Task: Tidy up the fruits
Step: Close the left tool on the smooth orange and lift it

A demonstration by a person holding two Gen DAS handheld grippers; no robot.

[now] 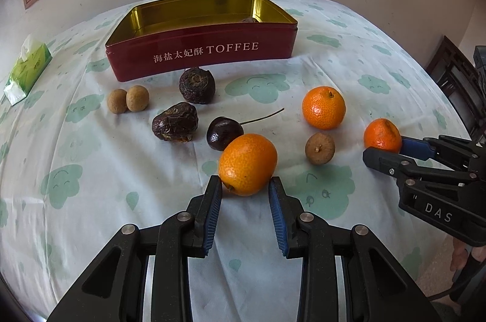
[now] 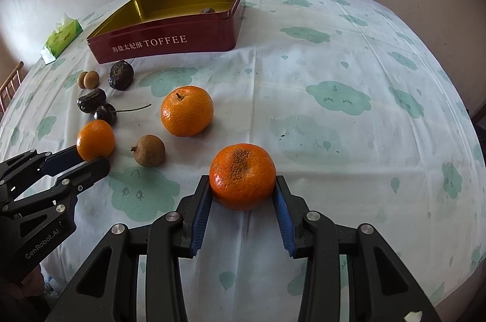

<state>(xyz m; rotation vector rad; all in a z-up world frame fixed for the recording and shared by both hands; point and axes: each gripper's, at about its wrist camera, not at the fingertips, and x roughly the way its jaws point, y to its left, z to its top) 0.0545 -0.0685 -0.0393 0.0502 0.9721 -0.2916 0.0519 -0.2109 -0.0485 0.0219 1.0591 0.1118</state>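
Three oranges lie on the cloud-print tablecloth. My left gripper is open, its tips on either side of the near orange, touching or nearly touching it on the cloth. My right gripper is open around another orange with a rough brown patch, which also rests on the cloth. The third orange sits free between them. The red TOFFEE tin stands open at the back with one dark fruit inside.
Two small tan longans, a third longan, two wrinkled dark fruits and a dark cherry with a stem lie before the tin. A green tissue pack lies at the far left.
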